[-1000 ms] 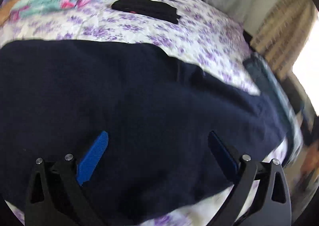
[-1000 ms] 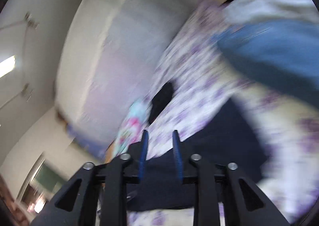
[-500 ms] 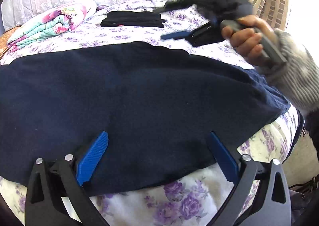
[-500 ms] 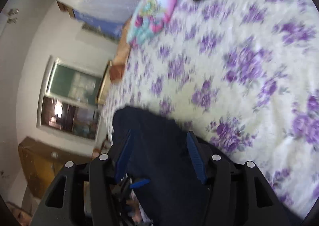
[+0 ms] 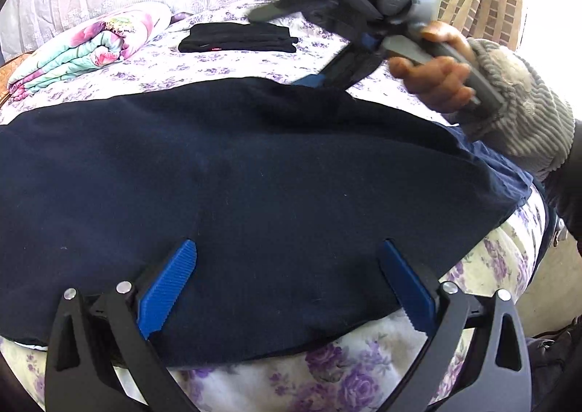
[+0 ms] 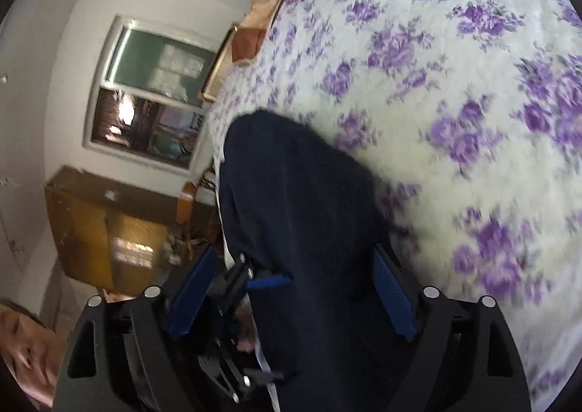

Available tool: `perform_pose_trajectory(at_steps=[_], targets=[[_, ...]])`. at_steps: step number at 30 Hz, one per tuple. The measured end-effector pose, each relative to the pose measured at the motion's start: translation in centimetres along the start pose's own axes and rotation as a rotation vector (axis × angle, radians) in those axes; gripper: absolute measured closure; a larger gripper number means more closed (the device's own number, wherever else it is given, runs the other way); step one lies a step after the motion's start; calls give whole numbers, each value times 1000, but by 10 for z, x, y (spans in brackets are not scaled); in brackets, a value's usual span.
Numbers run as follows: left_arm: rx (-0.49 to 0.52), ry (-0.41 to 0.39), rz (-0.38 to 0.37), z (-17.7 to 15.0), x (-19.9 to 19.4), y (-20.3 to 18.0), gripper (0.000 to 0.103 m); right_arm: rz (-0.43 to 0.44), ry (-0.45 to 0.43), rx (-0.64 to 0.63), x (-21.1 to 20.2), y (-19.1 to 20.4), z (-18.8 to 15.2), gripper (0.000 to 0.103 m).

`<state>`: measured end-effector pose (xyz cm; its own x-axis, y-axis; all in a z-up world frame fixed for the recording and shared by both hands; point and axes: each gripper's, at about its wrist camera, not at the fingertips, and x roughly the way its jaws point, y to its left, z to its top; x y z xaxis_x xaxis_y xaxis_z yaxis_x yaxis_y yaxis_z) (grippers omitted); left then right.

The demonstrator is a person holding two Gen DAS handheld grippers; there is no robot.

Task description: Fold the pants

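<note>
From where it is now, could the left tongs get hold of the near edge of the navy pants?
Probably yes. The left tongs are open right over the navy pants, whose near hem lies flat on the floral bedspread between the fingers. Nothing covers that edge; the right tongs are off at the far side.

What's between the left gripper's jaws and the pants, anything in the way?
Nothing visible. The left gripper is open, jaws spread directly over the navy pants lying flat on the floral bedspread. The right gripper sits at the pants' far edge, well clear. The folded black garment lies beyond.
</note>
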<state>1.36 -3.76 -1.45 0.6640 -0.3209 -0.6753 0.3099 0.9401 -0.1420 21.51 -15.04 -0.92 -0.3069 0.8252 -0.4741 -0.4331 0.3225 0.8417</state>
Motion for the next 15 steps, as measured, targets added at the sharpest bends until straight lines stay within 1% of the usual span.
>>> perform_pose_trajectory(at_steps=[2, 4, 6, 7, 8, 9, 10, 11, 13, 15], targets=[[1, 2, 2, 0, 0, 0, 5, 29, -110, 74, -2, -14, 12, 16], [3, 5, 3, 1, 1, 1, 5, 125, -197, 124, -9, -23, 14, 16], [4, 5, 2, 1, 1, 2, 5, 177, -259, 141, -19, -26, 13, 16], [4, 5, 1, 1, 1, 2, 5, 184, -259, 139, -24, -26, 12, 16], [4, 5, 2, 0, 1, 1, 5, 161, -247, 133, -28, -24, 10, 16], [5, 5, 3, 0, 1, 1, 5, 108, -225, 131, -29, -23, 10, 16], [6, 5, 3, 0, 1, 1, 5, 36, -191, 129, -32, -23, 6, 16], [5, 5, 2, 0, 1, 1, 5, 9, -163, 128, -32, -23, 3, 16], [3, 4, 2, 1, 1, 2, 5, -32, -83, 140, -24, -24, -5, 16], [3, 4, 2, 1, 2, 2, 5, -33, -18, 118, -7, -20, -6, 16]])
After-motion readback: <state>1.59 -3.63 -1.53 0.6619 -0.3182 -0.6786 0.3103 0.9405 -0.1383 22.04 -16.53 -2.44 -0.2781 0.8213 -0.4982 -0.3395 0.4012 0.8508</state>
